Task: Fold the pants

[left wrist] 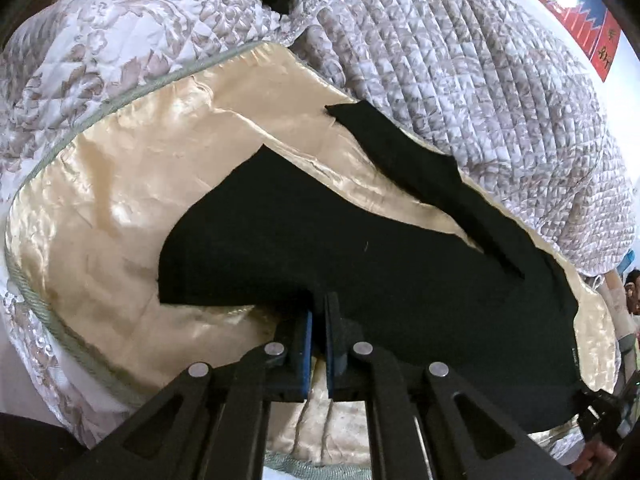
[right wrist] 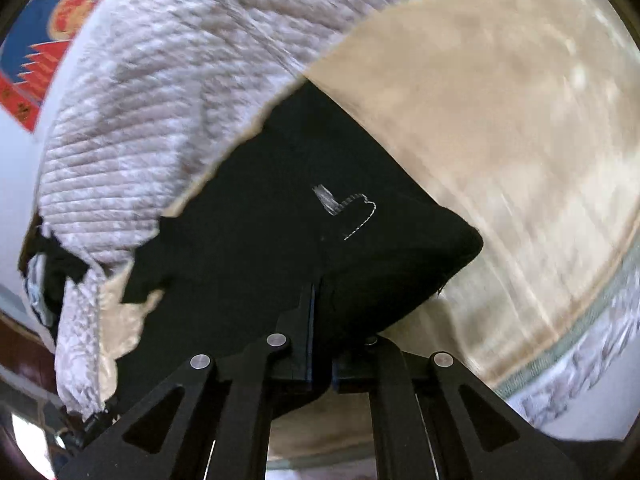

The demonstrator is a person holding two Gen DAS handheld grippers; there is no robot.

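Observation:
Black pants (left wrist: 360, 252) lie spread on a gold satin sheet (left wrist: 120, 200), one leg reaching up toward the quilt. My left gripper (left wrist: 319, 312) is shut on the near edge of the pants. My right gripper (right wrist: 320, 292) is shut on the pants (right wrist: 280, 220) too, and holds a lifted corner of the fabric that shows a white stitched mark. The right gripper also shows in the left wrist view at the far right edge (left wrist: 604, 416), at the pants' other end.
A grey-and-white floral quilt (left wrist: 460, 80) is bunched behind the pants, and shows in the right wrist view (right wrist: 160, 100) too. The bed's corded edge (left wrist: 60, 320) runs along the left. A red and blue poster (right wrist: 44, 44) hangs on the wall.

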